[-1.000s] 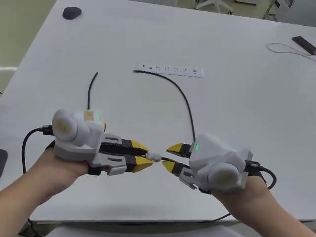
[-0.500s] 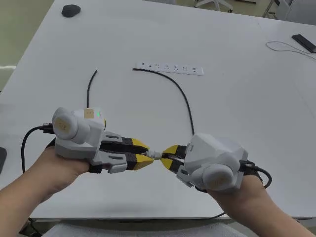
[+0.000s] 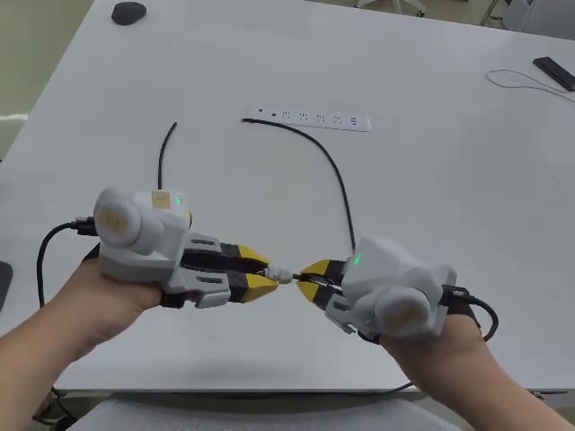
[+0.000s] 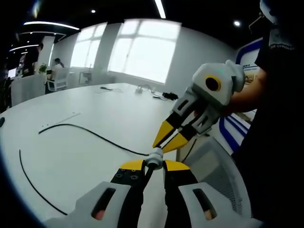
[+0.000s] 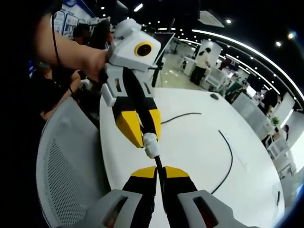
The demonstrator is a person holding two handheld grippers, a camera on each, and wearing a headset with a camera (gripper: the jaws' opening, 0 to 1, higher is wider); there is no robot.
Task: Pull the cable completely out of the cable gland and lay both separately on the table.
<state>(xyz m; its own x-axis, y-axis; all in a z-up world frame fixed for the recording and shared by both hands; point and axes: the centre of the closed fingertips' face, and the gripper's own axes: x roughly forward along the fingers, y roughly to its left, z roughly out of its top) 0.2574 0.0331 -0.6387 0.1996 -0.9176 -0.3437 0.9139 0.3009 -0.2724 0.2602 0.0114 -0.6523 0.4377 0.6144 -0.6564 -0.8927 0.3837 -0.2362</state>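
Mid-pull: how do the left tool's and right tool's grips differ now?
The left tool is shut on the small white cable gland; the right tool is shut on the thin black cable. The left tool's load is stubby and pale, the right tool's long, trailing across the white table. Both are closed, tips facing.

Shows a small white cable gland [image 3: 281, 275] held aloft over the near edge of the table [image 3: 449, 180], a thin black cable [image 3: 337, 180] threaded in it, curving off across the tabletop.
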